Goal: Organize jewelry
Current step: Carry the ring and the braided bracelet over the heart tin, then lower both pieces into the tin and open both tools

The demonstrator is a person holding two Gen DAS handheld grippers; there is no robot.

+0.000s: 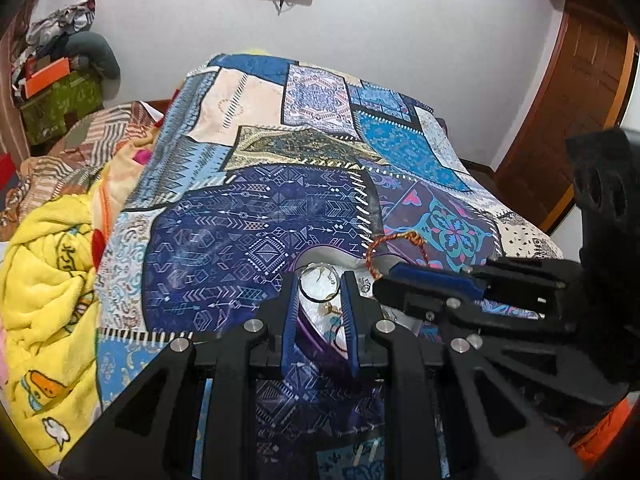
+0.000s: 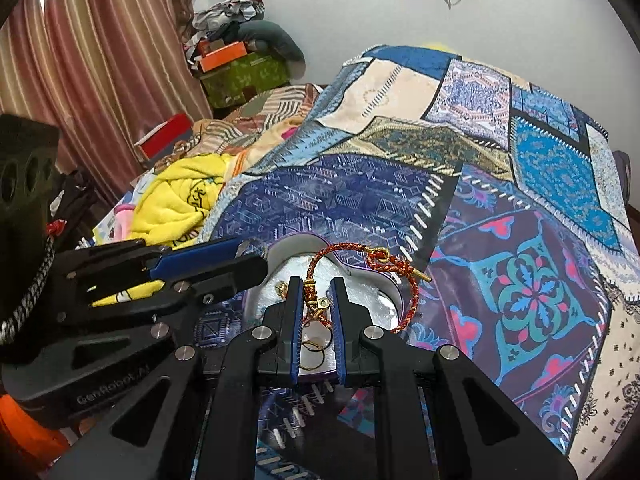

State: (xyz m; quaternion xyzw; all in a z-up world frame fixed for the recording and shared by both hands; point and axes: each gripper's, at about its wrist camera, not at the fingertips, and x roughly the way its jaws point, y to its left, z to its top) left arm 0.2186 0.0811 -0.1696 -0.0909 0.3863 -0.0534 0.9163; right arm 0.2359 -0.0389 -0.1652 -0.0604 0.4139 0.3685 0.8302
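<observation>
A silver heart-shaped tray with a purple rim lies on the patchwork bedspread. My right gripper is shut on a red-and-gold braided cord bracelet and holds it over the tray; the loop hangs out past the tray's right rim. The bracelet also shows in the left wrist view. My left gripper is shut on a clear glass bangle over the tray. Small gold pieces lie in the tray. The left gripper shows at the left of the right wrist view.
A yellow blanket is bunched at the bed's left edge. Boxes and clothes are piled by the striped curtain. A wooden door stands at the right. The bedspread stretches far and right.
</observation>
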